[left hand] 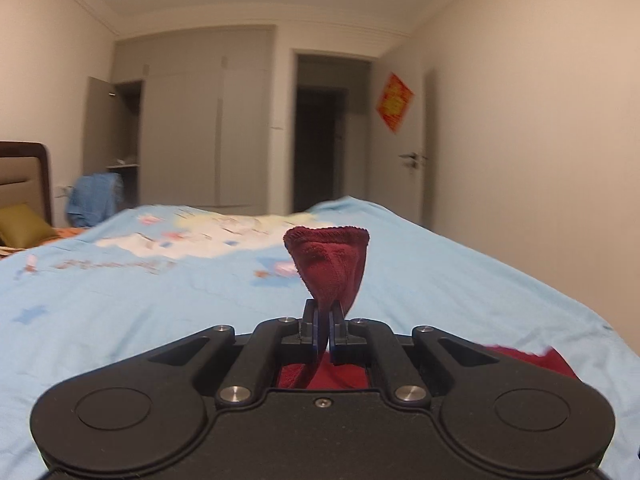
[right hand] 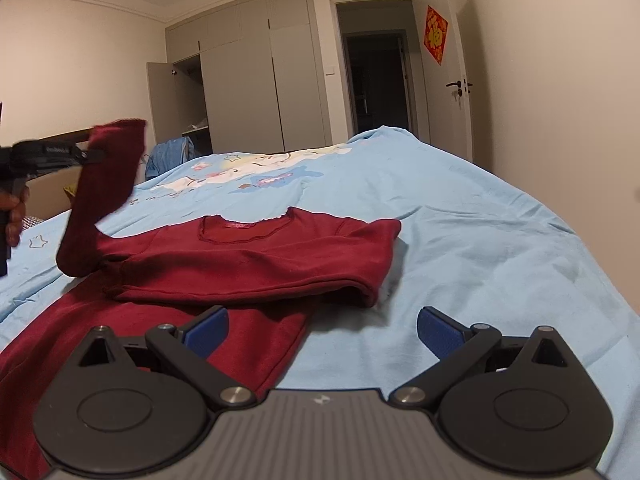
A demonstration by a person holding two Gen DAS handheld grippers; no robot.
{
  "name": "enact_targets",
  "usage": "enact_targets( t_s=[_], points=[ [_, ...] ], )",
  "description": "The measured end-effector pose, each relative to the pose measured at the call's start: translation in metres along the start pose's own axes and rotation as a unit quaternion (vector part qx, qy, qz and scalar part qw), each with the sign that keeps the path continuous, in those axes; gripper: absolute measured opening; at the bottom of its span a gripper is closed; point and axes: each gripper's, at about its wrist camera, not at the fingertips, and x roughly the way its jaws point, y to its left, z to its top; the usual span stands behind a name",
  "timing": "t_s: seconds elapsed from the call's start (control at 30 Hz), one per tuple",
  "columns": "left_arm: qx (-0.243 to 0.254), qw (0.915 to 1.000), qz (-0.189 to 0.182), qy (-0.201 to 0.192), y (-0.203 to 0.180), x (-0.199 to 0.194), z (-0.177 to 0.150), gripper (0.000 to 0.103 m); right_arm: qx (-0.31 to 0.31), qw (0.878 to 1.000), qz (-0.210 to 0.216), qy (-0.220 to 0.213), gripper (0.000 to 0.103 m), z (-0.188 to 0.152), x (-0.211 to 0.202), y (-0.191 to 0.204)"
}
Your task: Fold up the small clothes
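Maroon shirt (right hand: 256, 256) lies centre frame on the light blue bedsheet (right hand: 480, 240), its upper part already folded over the lower. Sleeve (left hand: 330, 264) is lifted clear of the bed, pinched at the cuff between the closed fingers of the left gripper (left hand: 324, 320), seen at left edge of the right view. Right gripper (right hand: 322, 332) hovers at lower frame, fingers spread wide, holding nothing. Risks, as judged: the thin pinch may slip and drop the sleeve crooked; pulling unopposed may drag the folded body out of line.
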Motion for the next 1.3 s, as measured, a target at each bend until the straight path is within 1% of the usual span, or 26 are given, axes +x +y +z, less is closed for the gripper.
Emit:
enact_targets(
  t_s=[0.1, 0.2, 0.27, 0.37, 0.43, 0.47, 0.53, 0.6, 0.63, 0.7, 0.8, 0.87, 0.93, 1.0, 1.03, 1.1, 1.17, 1.23, 1.3],
  points=[
    [0.009, 0.9990, -0.032, 0.030, -0.027, 0.018, -0.028, 0.004, 0.007, 1.000, -0.001, 0.003, 0.103, -0.003, -0.001, -0.004],
    [0.016, 0.9964, -0.057, 0.061, -0.040, 0.032, -0.061, 0.004, 0.012, 1.000, 0.001, 0.005, 0.103, -0.006, -0.001, -0.007],
    [0.026, 0.9946, -0.068, 0.074, -0.043, 0.033, -0.076, 0.004, 0.013, 1.000, 0.003, 0.006, 0.103, -0.007, -0.001, -0.008],
    [0.036, 0.9915, -0.087, 0.090, -0.045, 0.024, -0.095, 0.006, 0.017, 1.000, 0.006, 0.008, 0.103, -0.009, 0.000, -0.009],
    [0.033, 0.9890, -0.102, 0.102, -0.042, 0.025, -0.099, 0.012, 0.023, 1.000, 0.008, 0.010, 0.103, -0.010, 0.002, -0.010],
    [0.028, 0.9880, -0.106, 0.108, -0.039, 0.023, -0.101, 0.018, 0.027, 1.000, 0.010, 0.011, 0.103, -0.011, 0.003, -0.010],
    [0.019, 0.9858, -0.118, 0.118, -0.033, 0.017, -0.105, 0.023, 0.035, 0.999, 0.015, 0.014, 0.103, -0.012, 0.006, -0.009],
    [0.017, 0.9843, -0.125, 0.124, -0.029, 0.011, -0.104, 0.036, 0.039, 0.999, 0.022, 0.017, 0.103, -0.012, 0.008, -0.007],
    [0.016, 0.9840, -0.126, 0.125, -0.026, 0.009, -0.104, 0.040, 0.040, 0.999, 0.025, 0.018, 0.103, -0.012, 0.009, -0.005],
    [0.014, 0.9833, -0.131, 0.126, -0.020, 0.003, -0.103, 0.058, 0.037, 0.999, 0.032, 0.020, 0.103, -0.012, 0.011, -0.001],
    [0.005, 0.9834, -0.128, 0.129, -0.006, -0.012, -0.103, 0.068, 0.033, 0.998, 0.050, 0.026, 0.103, -0.009, 0.016, 0.007],
    [0.002, 0.9846, -0.112, 0.134, 0.008, -0.018, -0.104, 0.072, 0.035, 0.997, 0.068, 0.031, 0.103, -0.006, 0.022, 0.013],
    [0.001, 0.9867, -0.080, 0.141, 0.026, -0.025, -0.107, 0.075, 0.041, 0.995, 0.089, 0.036, 0.102, -0.002, 0.030, 0.018],
    [0.006, 0.9877, -0.033, 0.153, 0.046, -0.032, -0.111, 0.077, 0.044, 0.992, 0.109, 0.040, 0.100, 0.003, 0.040, 0.026],
    [0.010, 0.9872, -0.006, 0.159, 0.057, -0.033, -0.113, 0.077, 0.040, 0.992, 0.115, 0.043, 0.097, 0.006, 0.045, 0.031],
    [0.021, 0.9839, 0.052, 0.170, 0.079, -0.034, -0.119, 0.077, 0.025, 0.991, 0.125, 0.046, 0.091, 0.012, 0.058, 0.044],
    [0.027, 0.9788, 0.094, 0.180, 0.101, -0.031, -0.124, 0.077, 0.009, 0.990, 0.133, 0.050, 0.084, 0.017, 0.071, 0.057],
    [0.029, 0.9742, 0.120, 0.189, 0.120, -0.022, -0.128, 0.077, -0.001, 0.989, 0.135, 0.062, 0.078, 0.020, 0.086, 0.069],
    [0.025, 0.9747, 0.119, 0.188, 0.133, -0.014, -0.129, 0.078, -0.003, 0.988, 0.135, 0.077, 0.075, 0.023, 0.101, 0.077]
  ],
)
